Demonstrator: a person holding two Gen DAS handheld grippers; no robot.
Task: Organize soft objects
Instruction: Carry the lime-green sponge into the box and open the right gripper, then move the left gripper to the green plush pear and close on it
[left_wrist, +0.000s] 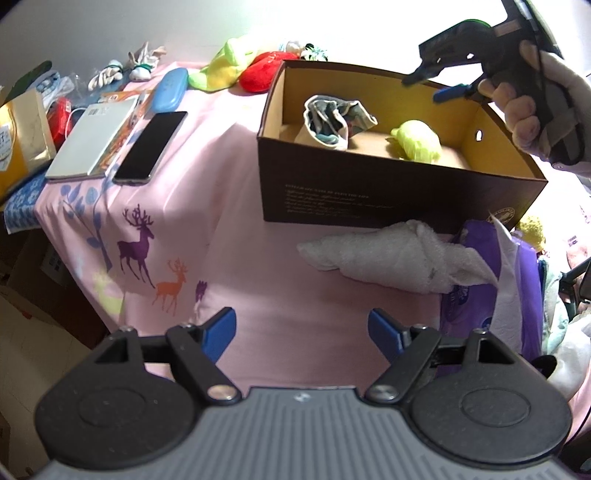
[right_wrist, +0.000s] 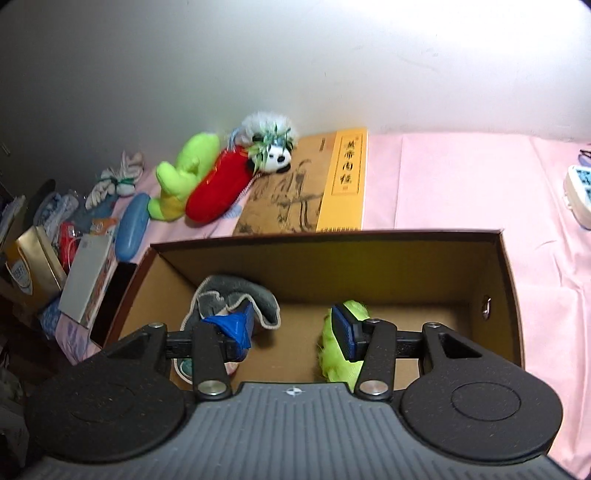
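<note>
A yellow book (right_wrist: 341, 184) with black Chinese characters down its cover lies beyond the right gripper (right_wrist: 291, 332), whose jaws hang parted and empty over an open cardboard box (right_wrist: 509, 295). Pale print on the box's dark front is too small to read. Inside, a grey cloth bundle (right_wrist: 236, 299) sits by the gripper's left finger and a lime-green soft toy (right_wrist: 340, 354) by its right. The left gripper (left_wrist: 302, 334), jaws wide and empty, hovers above a pink deer-print tablecloth (left_wrist: 229, 229); ahead of it, to the right, lies a white towel (left_wrist: 391, 258), seen in this view only, against the box's front.
</note>
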